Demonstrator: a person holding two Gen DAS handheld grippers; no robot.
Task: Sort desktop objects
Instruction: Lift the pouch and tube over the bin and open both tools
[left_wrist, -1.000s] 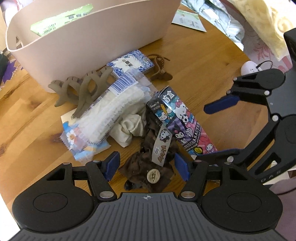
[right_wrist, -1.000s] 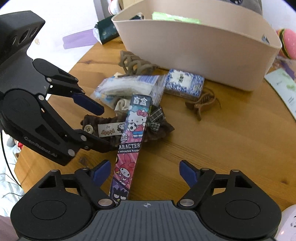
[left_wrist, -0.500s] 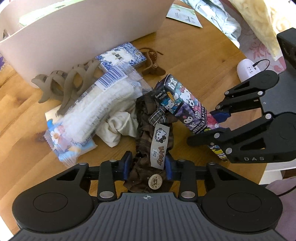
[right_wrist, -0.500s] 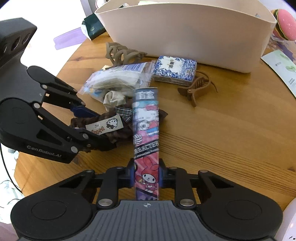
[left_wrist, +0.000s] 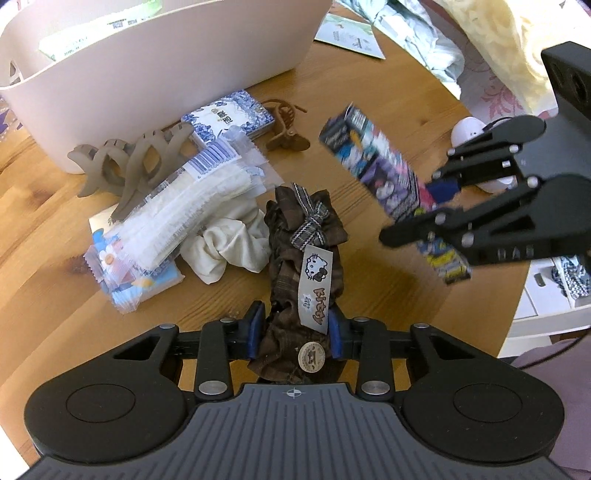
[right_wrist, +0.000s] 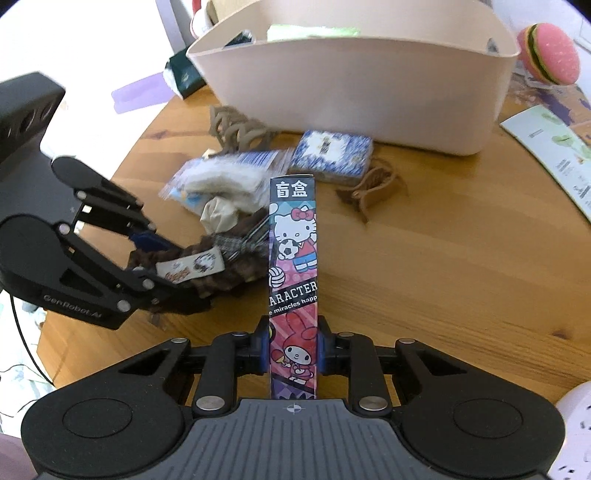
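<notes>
The left gripper (left_wrist: 293, 334) was clenched on a brown plaid scrunchie (left_wrist: 301, 236), whose near end sat between the blue pads while the rest stretched forward from the fingertips over the wooden table (left_wrist: 44, 229). Its white cartoon tag (left_wrist: 317, 286) lay just ahead of the claw. The right gripper (right_wrist: 293, 349) was grasping a tall cartoon-printed box (right_wrist: 293, 258) by its lower end, the box standing straight out beyond the fingertips, clear of the table. Ahead and left of the left claw lay a cream scrunchie (left_wrist: 229, 247), a clear packet (left_wrist: 184, 206) and a taupe hair claw (left_wrist: 129, 162); farther ahead stood the beige basket (left_wrist: 177, 62).
</notes>
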